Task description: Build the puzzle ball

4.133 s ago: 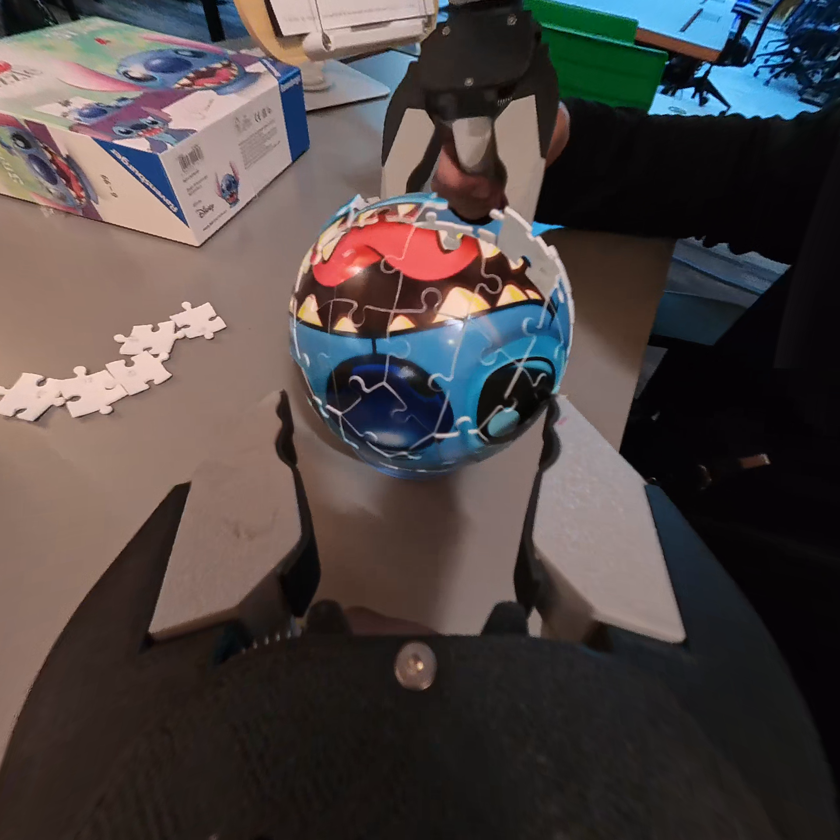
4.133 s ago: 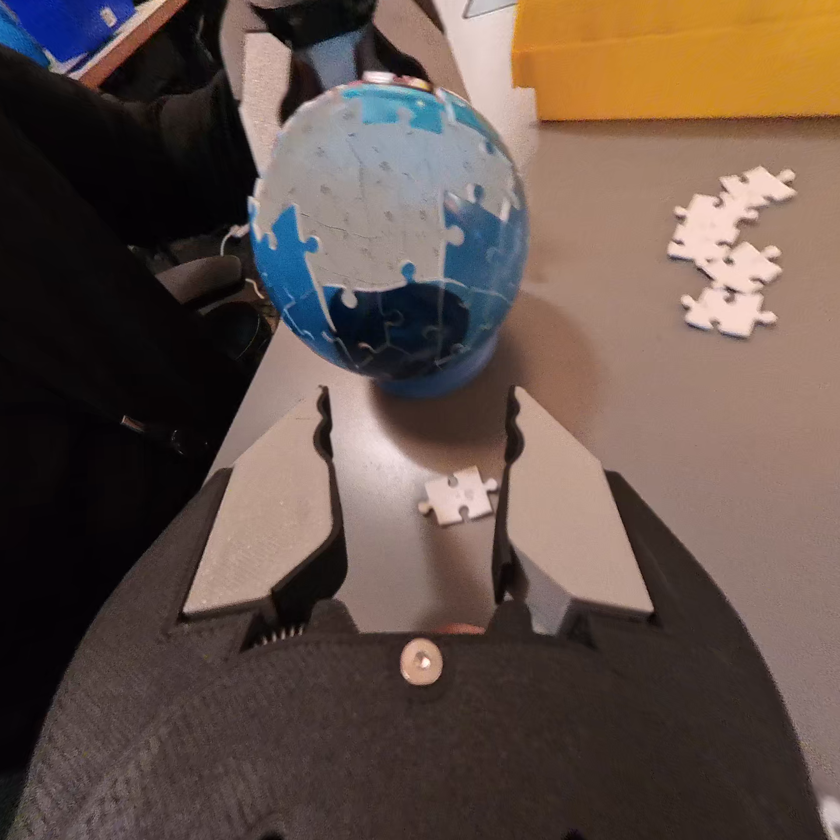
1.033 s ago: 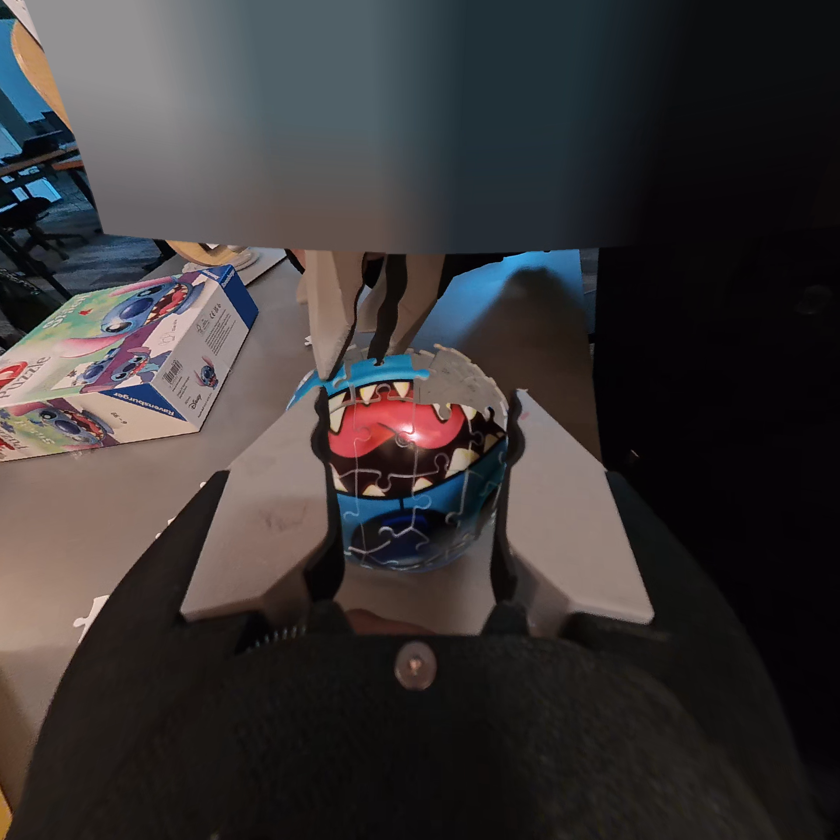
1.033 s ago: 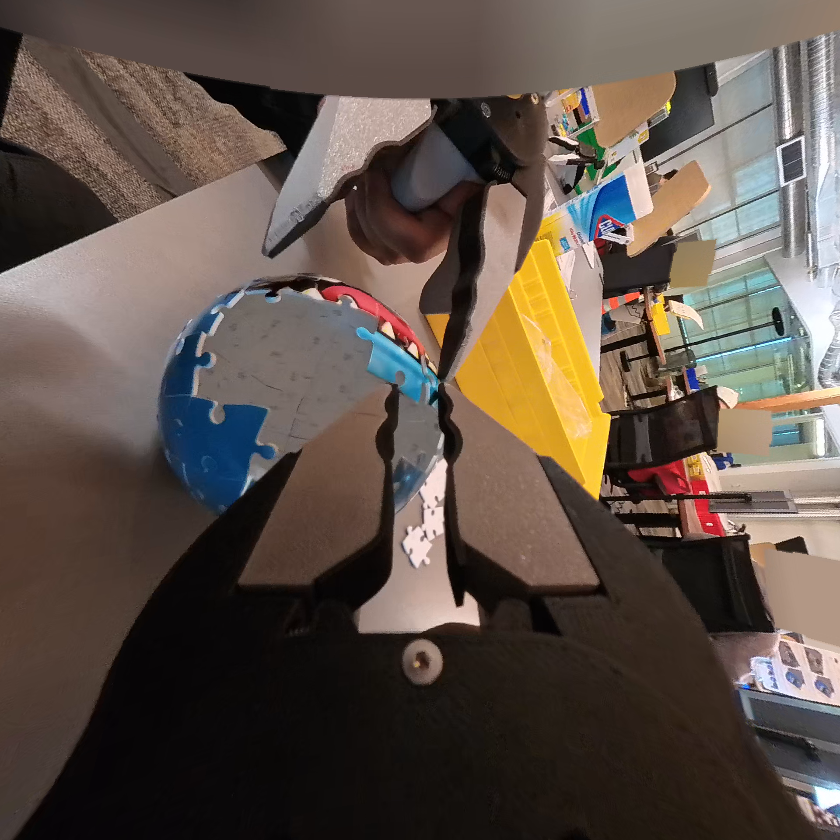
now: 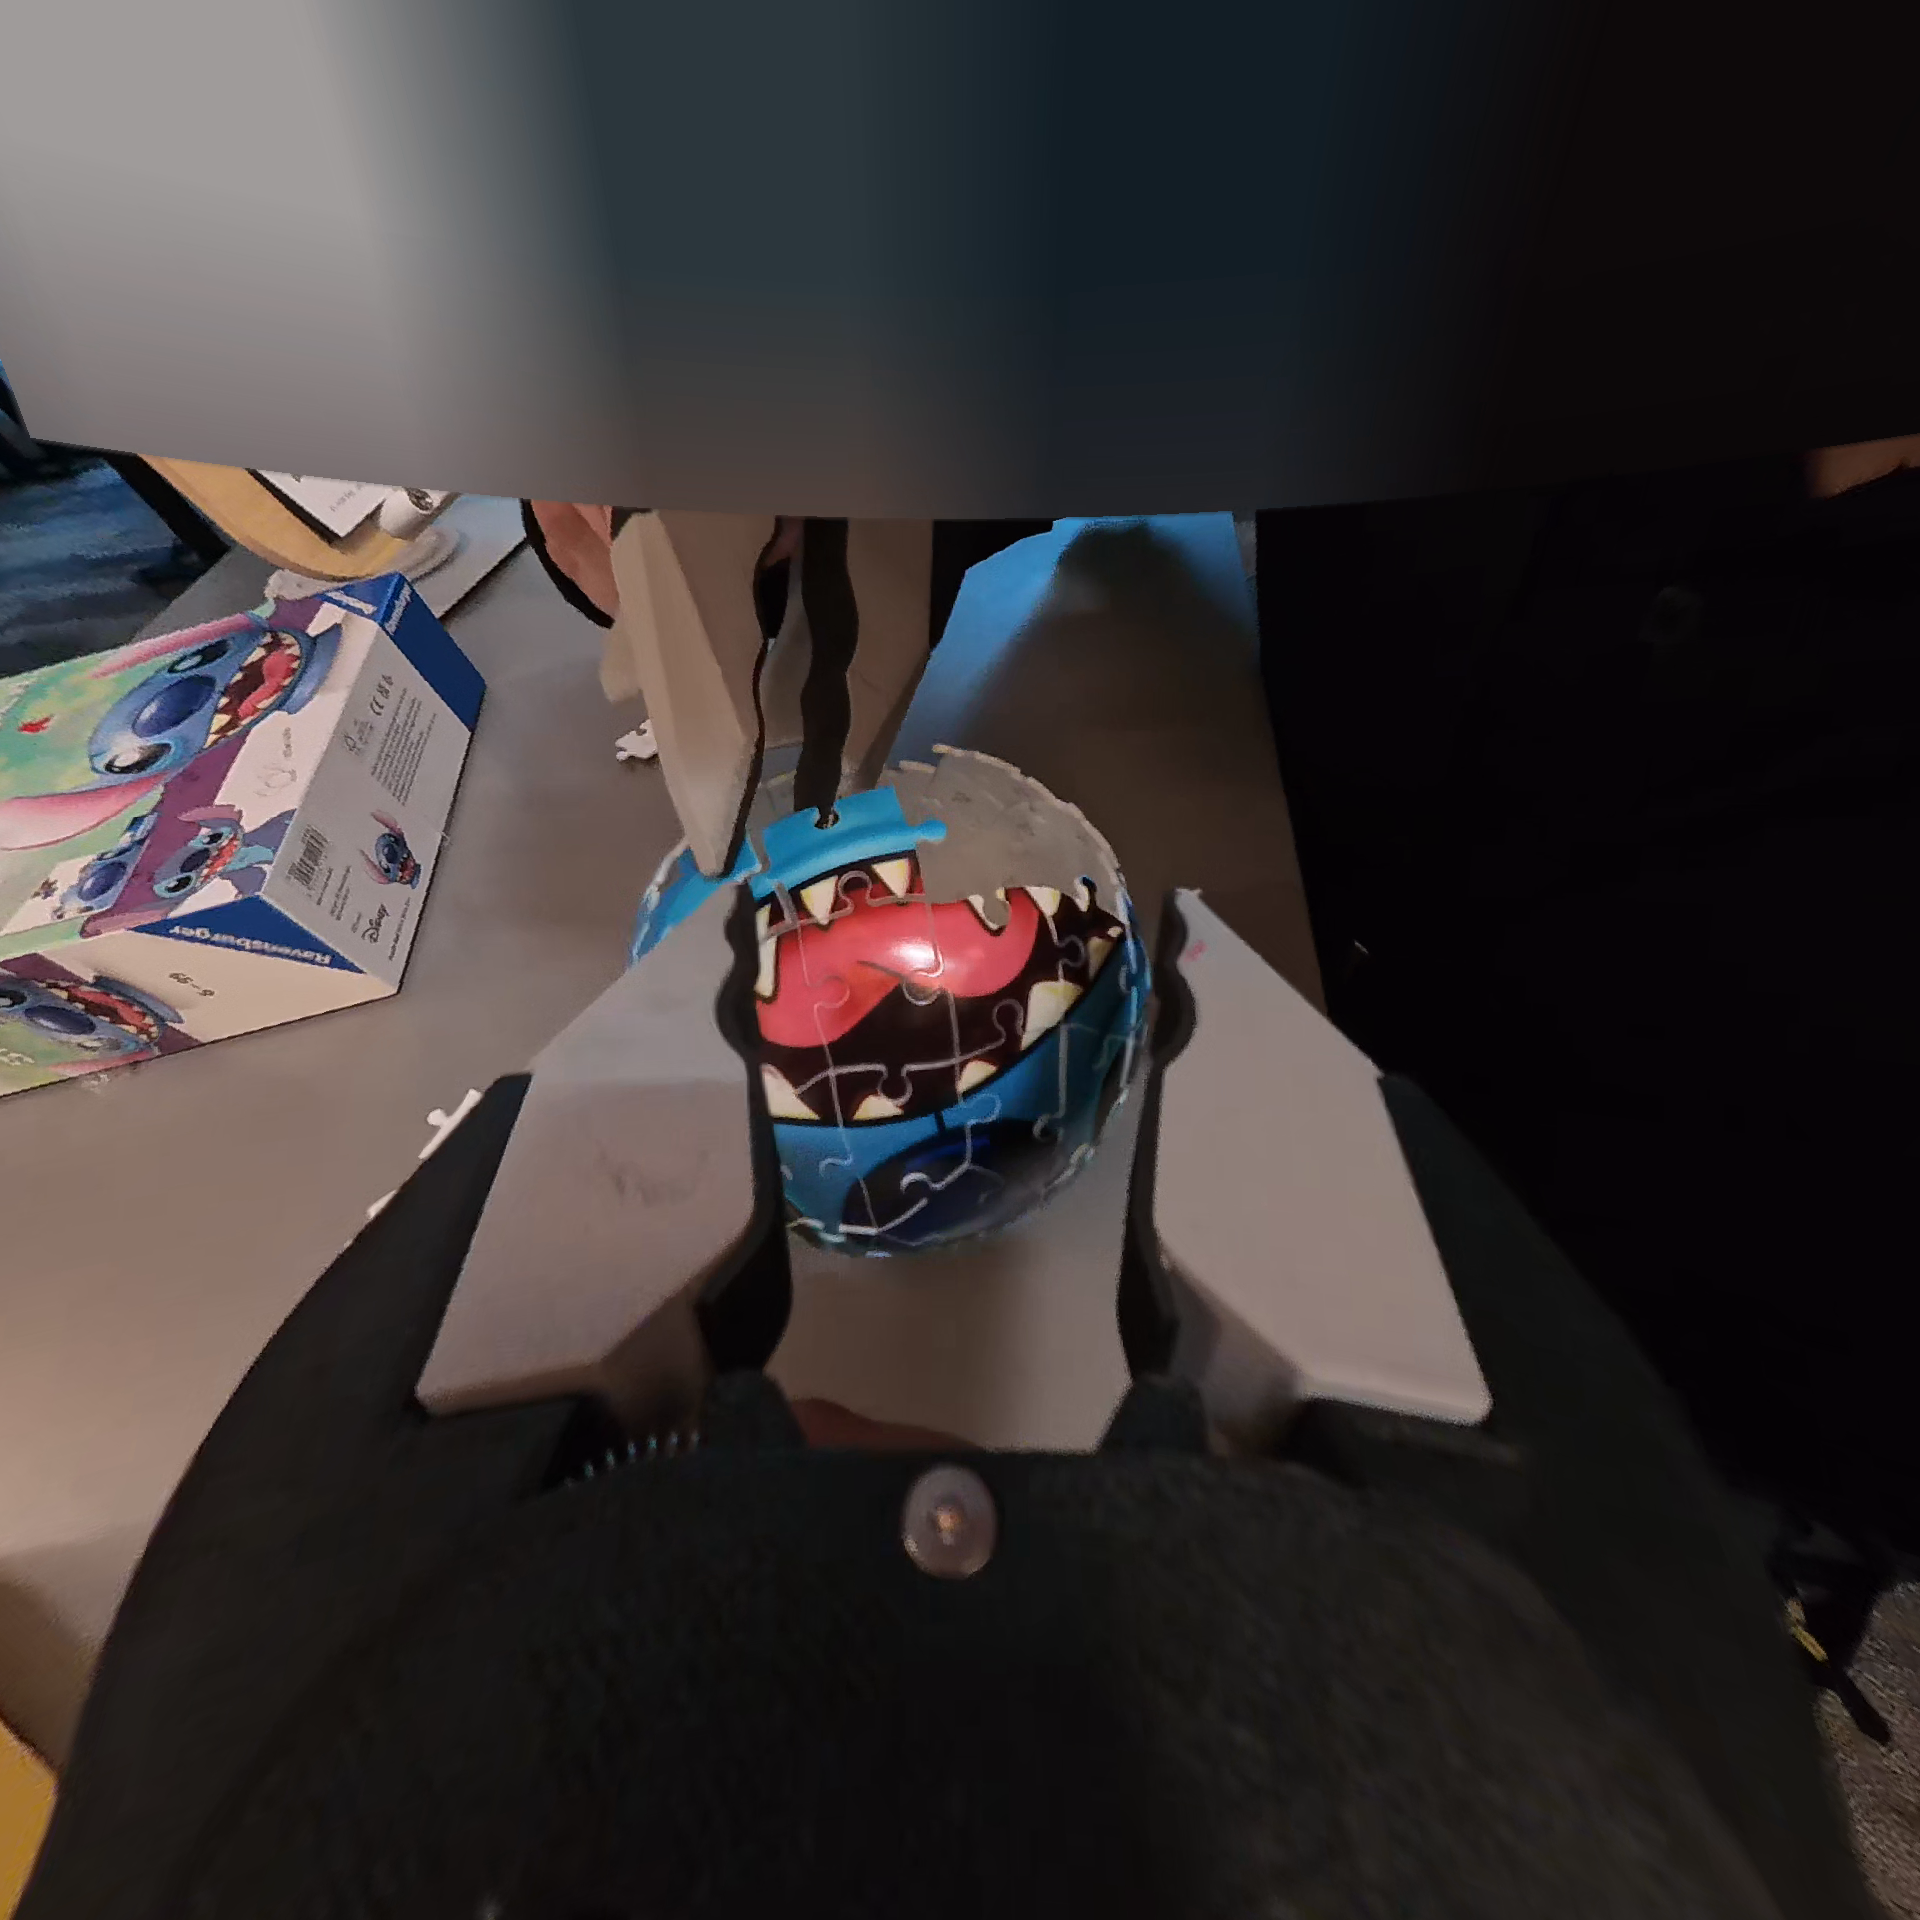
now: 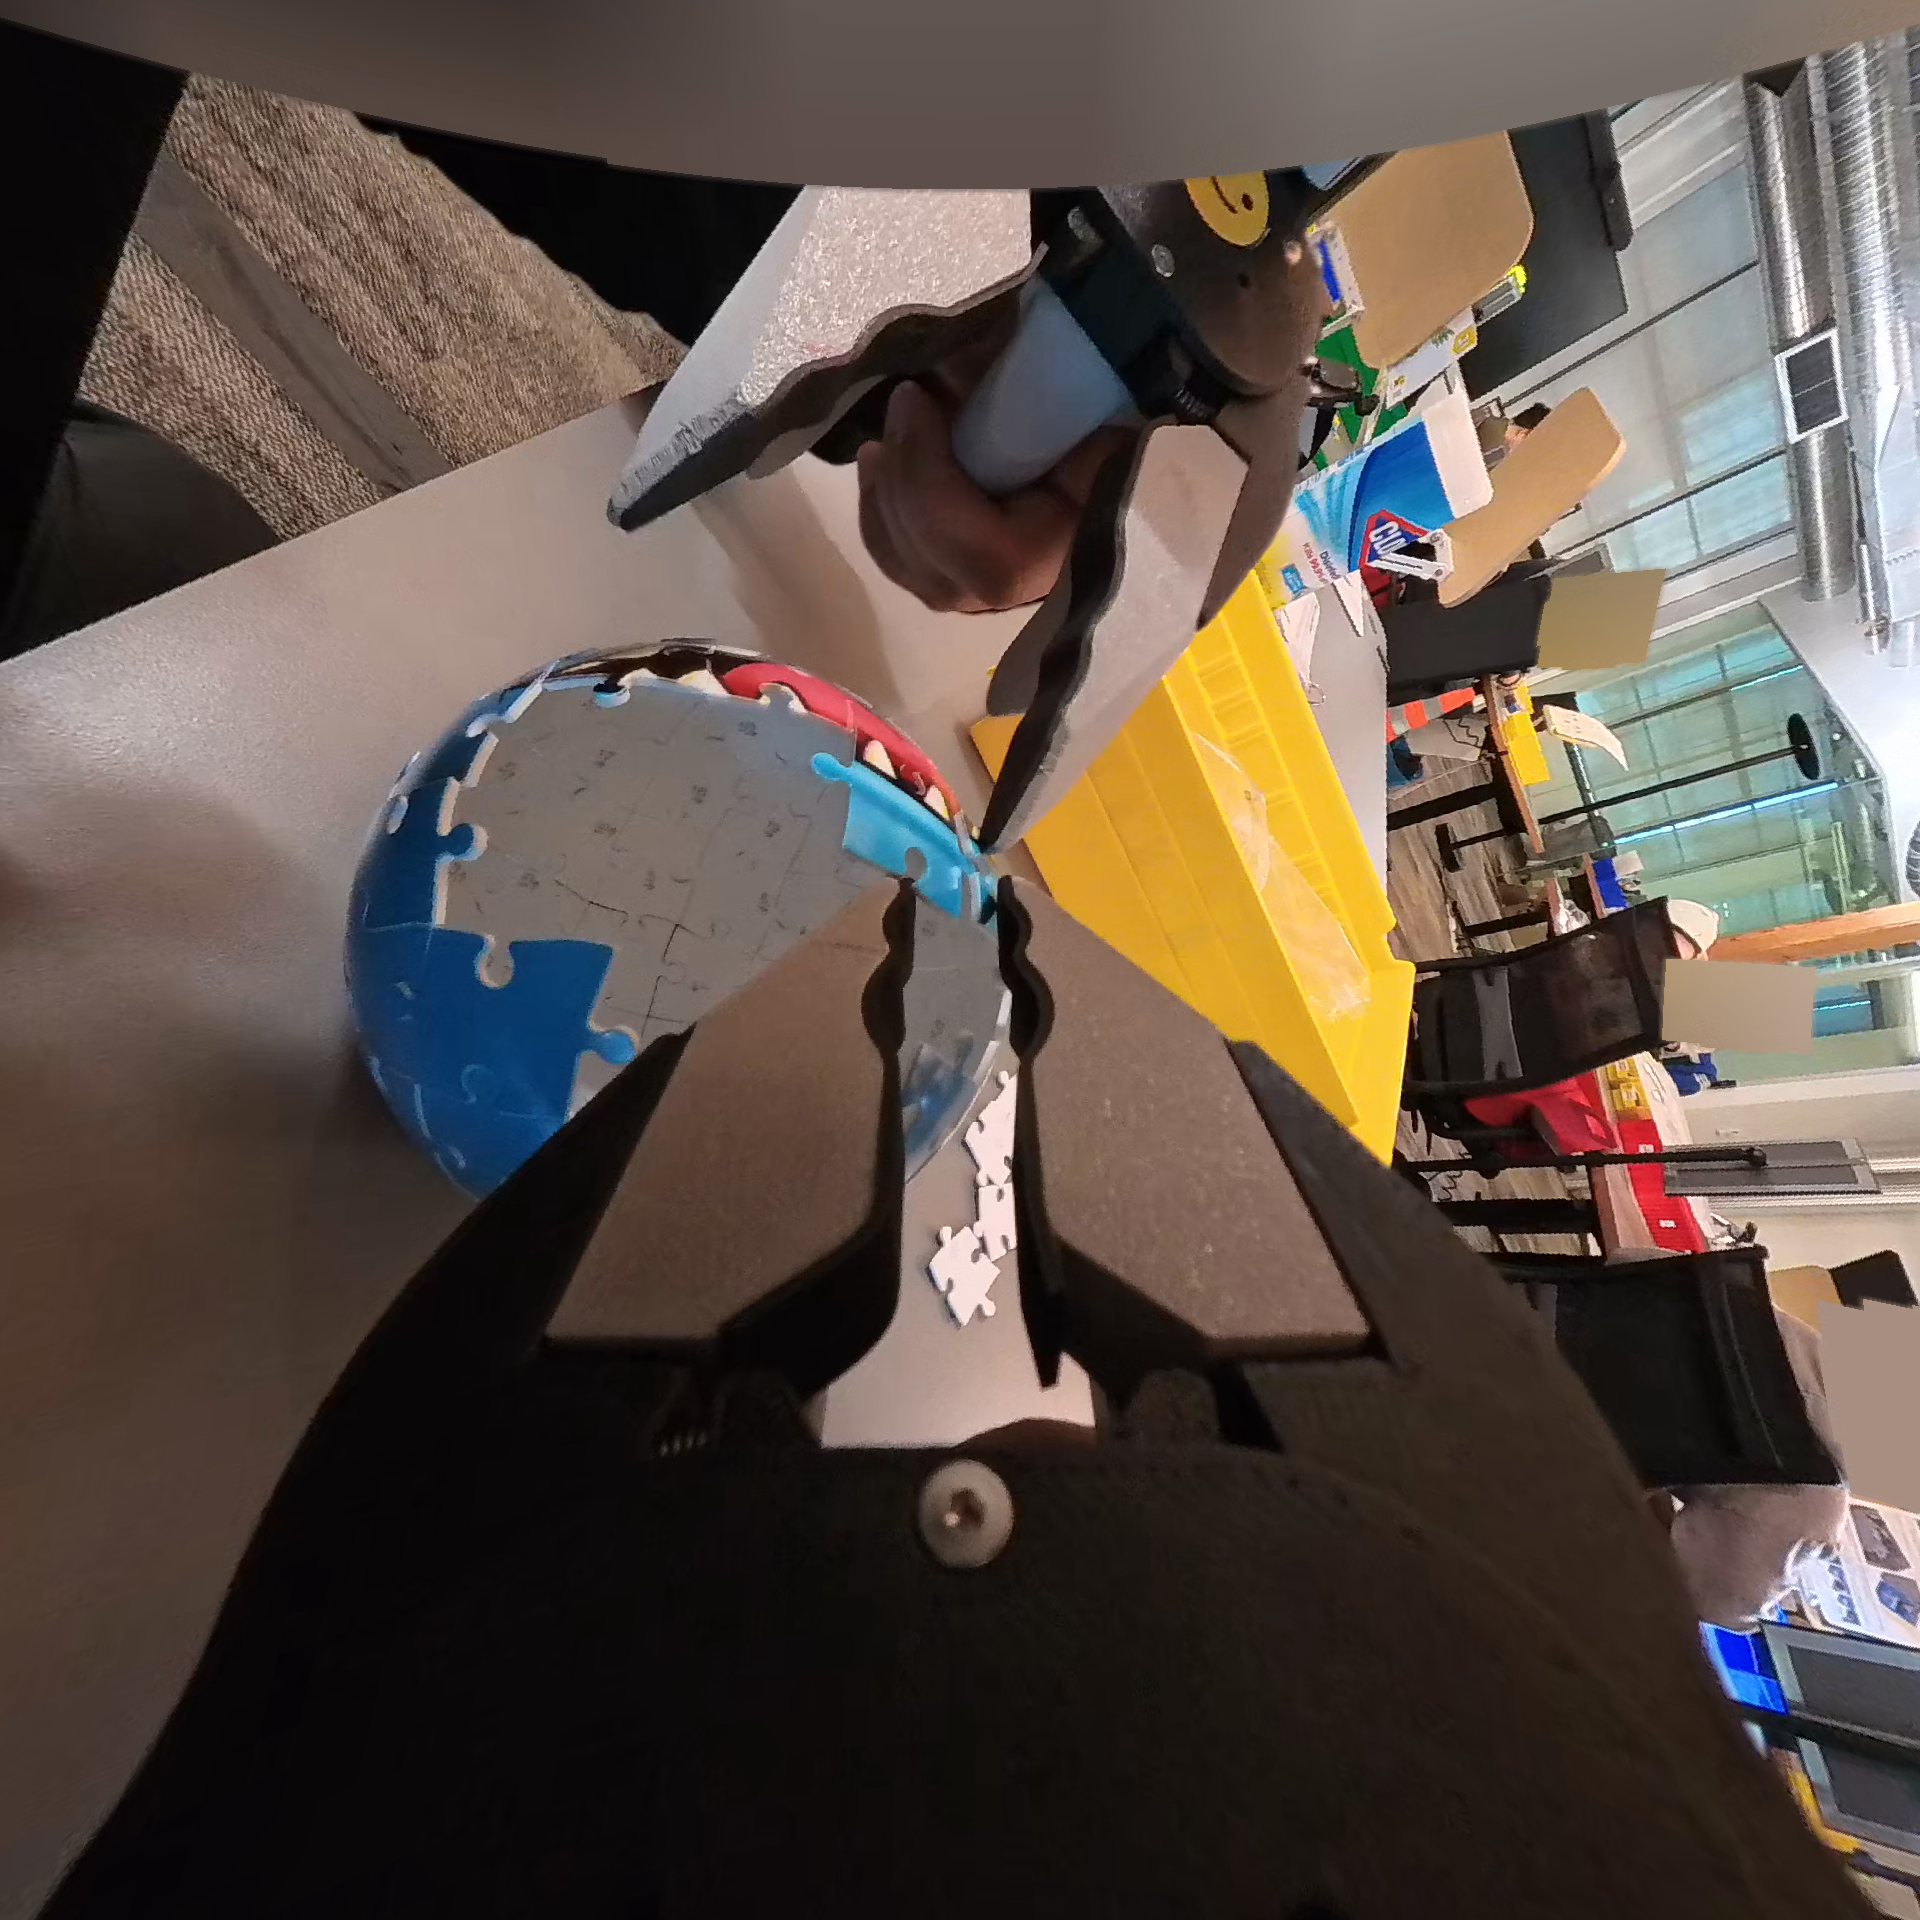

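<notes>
**Blue piece at the ball's rim**

The ball point(image 5: 935, 1049) is unfinished: blue shell, red tongue, teeth, and a gap showing the grey insides of pieces. It sits on the grey table point(image 5: 208, 1247) between my left gripper's point(image 5: 951, 966) spread fingers. My right gripper point(image 6: 951, 899) stands narrowly apart at a blue piece point(image 6: 914, 842) on the rim; whether it pinches, I cannot tell. Beside it lie loose pieces point(image 6: 982, 1216), a box point(image 5: 260, 831), and a yellow bin point(image 6: 1226, 862).

Grey table point(image 5: 249, 1205) carries it all: the half-built puzzle ball point(image 5: 935, 1049) sits near the middle, the printed puzzle box point(image 5: 239, 831) well off to one side. Loose white puzzle pieces point(image 6: 982, 1205) lie just beside the ball, and a yellow bin point(image 6: 1226, 862) rests beyond them.
</notes>
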Available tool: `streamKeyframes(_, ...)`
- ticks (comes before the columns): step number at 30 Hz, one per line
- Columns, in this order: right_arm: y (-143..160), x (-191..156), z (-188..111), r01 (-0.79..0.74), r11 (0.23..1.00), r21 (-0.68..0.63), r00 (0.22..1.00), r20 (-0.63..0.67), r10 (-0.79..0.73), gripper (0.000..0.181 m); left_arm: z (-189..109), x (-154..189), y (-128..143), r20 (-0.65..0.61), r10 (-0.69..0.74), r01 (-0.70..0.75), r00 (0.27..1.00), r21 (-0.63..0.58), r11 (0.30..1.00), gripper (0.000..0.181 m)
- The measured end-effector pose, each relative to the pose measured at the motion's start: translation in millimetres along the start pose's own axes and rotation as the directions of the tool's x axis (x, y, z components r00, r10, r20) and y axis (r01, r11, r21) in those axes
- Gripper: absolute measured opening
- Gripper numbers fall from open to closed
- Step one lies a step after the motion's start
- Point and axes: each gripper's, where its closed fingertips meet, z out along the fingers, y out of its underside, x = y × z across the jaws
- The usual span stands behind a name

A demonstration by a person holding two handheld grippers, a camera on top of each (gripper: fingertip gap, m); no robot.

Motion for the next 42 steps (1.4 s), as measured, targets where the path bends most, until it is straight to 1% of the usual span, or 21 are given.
streamKeyframes(7,0,0,0,-0.008,1.000,0.009,1.000,0.000,0.008,0.012,1,-7,3,0.006,-0.005,0.005,1.000,-0.041,0.999,0.077)
streamKeyframes(14,0,0,0,-0.021,1.000,0.012,1.000,0.003,0.021,0.013,1,-3,5,0.004,0.006,-0.006,1.000,-0.059,0.998,0.079)
streamKeyframes(19,0,1,1,-0.062,0.998,0.023,0.998,0.017,0.062,0.013,-1,-2,6,0.010,0.029,-0.029,1.000,-0.066,0.997,0.077)
streamKeyframes(23,2,1,1,-0.065,0.998,0.019,0.998,0.014,0.065,0.013,-2,-4,8,0.018,0.036,-0.035,0.999,-0.062,0.997,0.075)
streamKeyframes(26,2,2,-2,-0.084,0.996,0.031,0.996,0.035,0.083,0.013,-2,-3,8,0.016,0.041,-0.040,0.999,-0.057,0.998,0.075)
streamKeyframes(30,-3,2,-8,-0.159,0.984,0.083,0.984,0.100,0.151,0.013,-3,-4,8,0.016,0.037,-0.036,0.999,-0.052,0.998,0.075)
streamKeyframes(36,1,1,-5,-0.235,0.967,0.101,0.963,0.157,0.218,0.014,-1,-2,9,0.036,0.058,-0.056,0.998,-0.063,0.996,0.078)
streamKeyframes(42,2,4,-9,-0.292,0.947,0.135,0.944,0.196,0.264,0.016,-1,-2,10,0.043,0.063,-0.060,0.997,-0.063,0.996,0.078)
